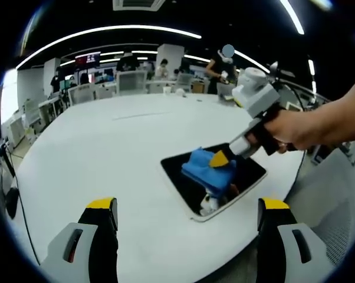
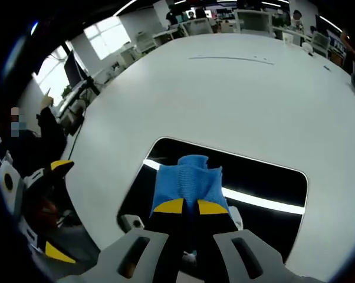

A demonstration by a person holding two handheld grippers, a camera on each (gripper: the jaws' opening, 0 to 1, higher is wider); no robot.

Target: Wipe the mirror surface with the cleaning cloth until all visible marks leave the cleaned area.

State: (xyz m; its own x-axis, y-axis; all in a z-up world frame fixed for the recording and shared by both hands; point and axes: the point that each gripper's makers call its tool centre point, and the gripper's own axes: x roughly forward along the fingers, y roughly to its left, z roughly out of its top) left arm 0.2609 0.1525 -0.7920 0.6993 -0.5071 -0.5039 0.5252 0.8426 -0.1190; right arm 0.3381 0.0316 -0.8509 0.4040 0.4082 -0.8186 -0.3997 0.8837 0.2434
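Note:
A rectangular mirror (image 1: pixel 248 171) (image 2: pixel 266 177) with a white frame lies flat on the white table, reflecting the dark ceiling and a light strip. A blue cleaning cloth (image 1: pixel 204 168) (image 2: pixel 186 183) rests on its glass. My right gripper (image 2: pixel 184 207) (image 1: pixel 222 159) is shut on the cloth and presses it against the mirror; a hand holds it from the right in the left gripper view. My left gripper (image 1: pixel 186 209) hovers open above the table's near edge, short of the mirror, with nothing between its fingers. In the right gripper view the left gripper (image 2: pixel 42 206) shows at the left.
The round white table (image 1: pixel 118 147) (image 2: pixel 236 88) spreads wide beyond the mirror. Desks, chairs and monitors (image 1: pixel 89 59) stand at the back, with people (image 1: pixel 224 65) among them. A person (image 2: pixel 33 138) is at the left of the right gripper view.

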